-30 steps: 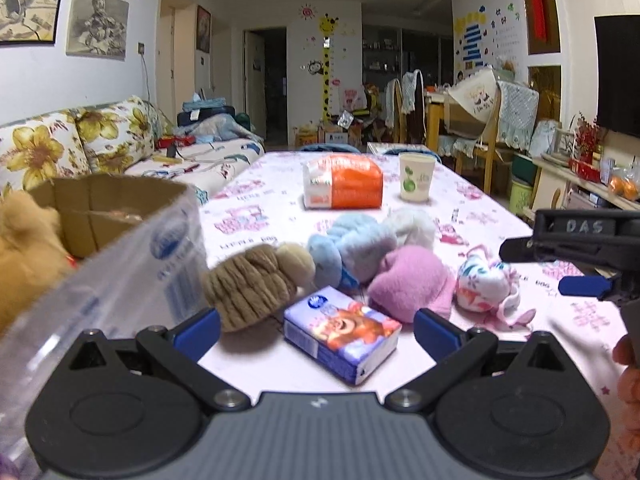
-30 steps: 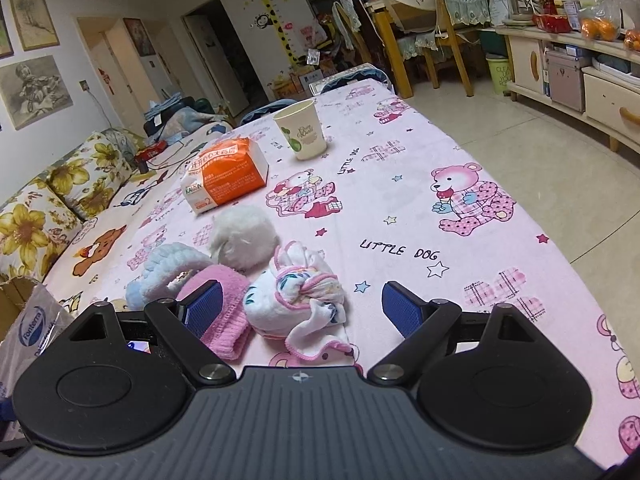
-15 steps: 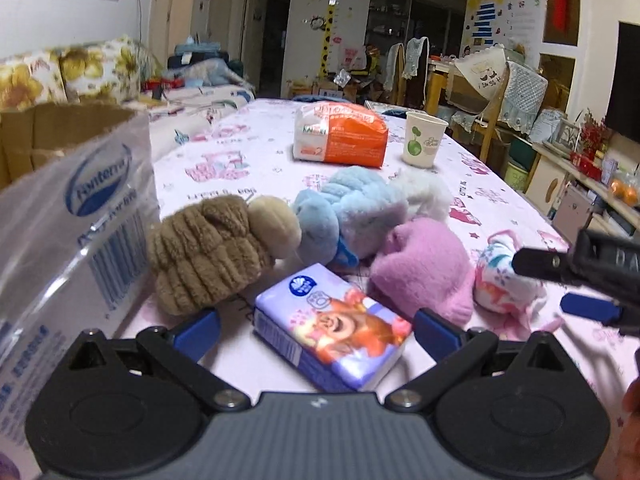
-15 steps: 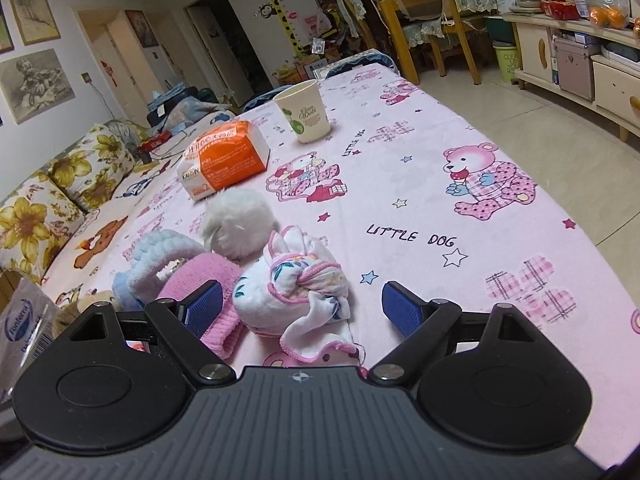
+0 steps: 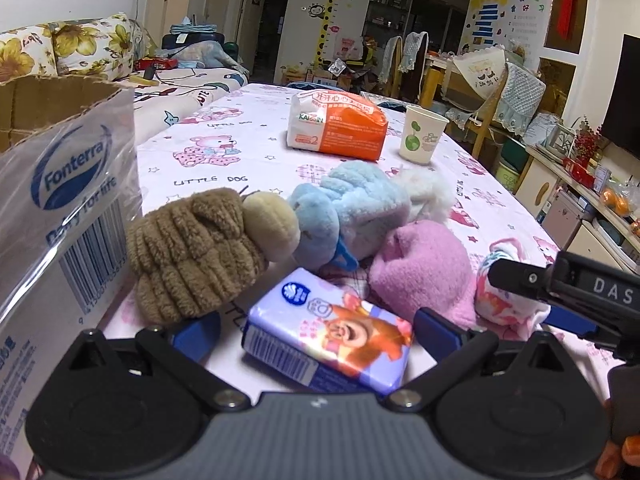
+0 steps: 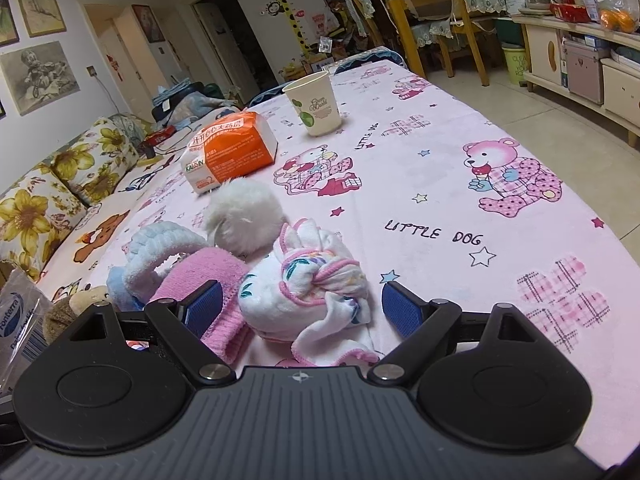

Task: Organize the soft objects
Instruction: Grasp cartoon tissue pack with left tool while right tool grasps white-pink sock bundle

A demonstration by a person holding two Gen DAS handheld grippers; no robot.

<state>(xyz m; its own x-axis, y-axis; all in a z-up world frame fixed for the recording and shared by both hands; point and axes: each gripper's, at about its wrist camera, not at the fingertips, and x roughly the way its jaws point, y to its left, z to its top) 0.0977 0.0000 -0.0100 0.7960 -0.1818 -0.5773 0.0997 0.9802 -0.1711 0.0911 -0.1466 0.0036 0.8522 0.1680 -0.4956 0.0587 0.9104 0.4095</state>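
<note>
The left gripper (image 5: 316, 330) is spread wide, its blue pads on either side of a purple tissue pack (image 5: 332, 340) that lies flat on the counter (image 5: 248, 148); whether the pads touch the pack cannot be told. The right gripper (image 6: 302, 308) is also spread wide, its pads flanking a white and pink knotted cloth (image 6: 304, 288) without clearly pressing it, with the left pad against a pink sock (image 6: 208, 280). From the tissue pack, a brown plush toy (image 5: 196, 252) lies at 10 o'clock, ribbed and fuzzy with a pale round end, and a blue plush toy (image 5: 352, 212) sits at 12 o'clock, touching the brown one. A white fluffy ball (image 5: 428, 192) rests just behind the blue toy. Farther off at 12 o'clock stand an orange and white package (image 5: 340, 128) and a paper cup (image 5: 424, 140). At 9 o'clock a cardboard box (image 5: 52, 100) rises beside the counter, wrapped in a clear printed bag (image 5: 60, 208).
</note>
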